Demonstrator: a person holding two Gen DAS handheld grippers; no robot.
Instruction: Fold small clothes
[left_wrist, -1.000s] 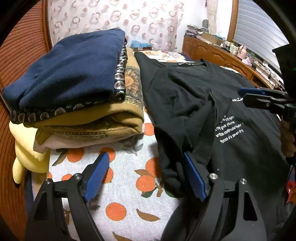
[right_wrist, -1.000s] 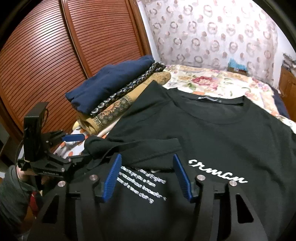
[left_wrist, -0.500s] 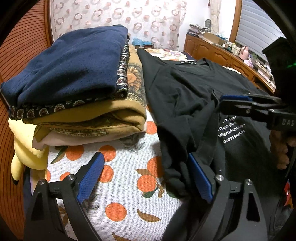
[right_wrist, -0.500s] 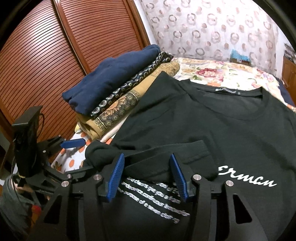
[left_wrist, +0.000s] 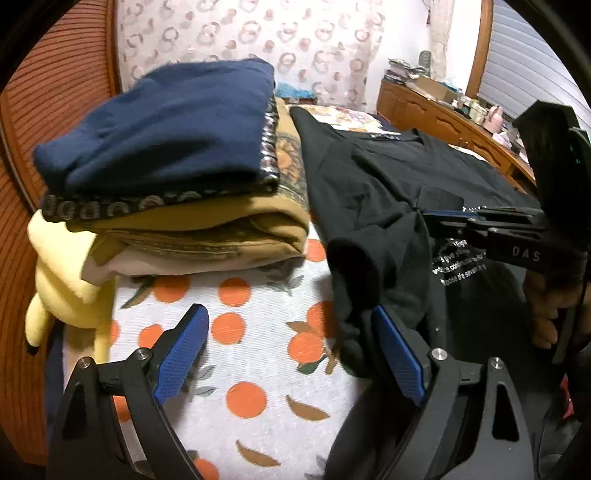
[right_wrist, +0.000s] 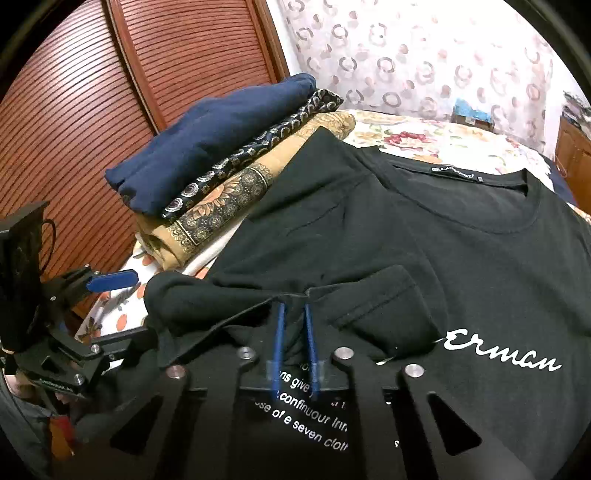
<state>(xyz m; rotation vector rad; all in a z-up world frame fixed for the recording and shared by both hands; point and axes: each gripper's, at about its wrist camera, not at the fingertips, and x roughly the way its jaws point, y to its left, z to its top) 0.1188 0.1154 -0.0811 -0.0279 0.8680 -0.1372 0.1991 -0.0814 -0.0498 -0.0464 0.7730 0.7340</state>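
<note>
Your right gripper (right_wrist: 294, 325) just closing, pinching fold of black T-shirt (right_wrist: 424, 236); your left gripper (left_wrist: 291, 350) hanging wide open beside sleeve (left_wrist: 354, 266).

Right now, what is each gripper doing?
Left gripper: open, holding nothing.
Right gripper: jaws just closed, pinching a fold of the black T-shirt.
</note>
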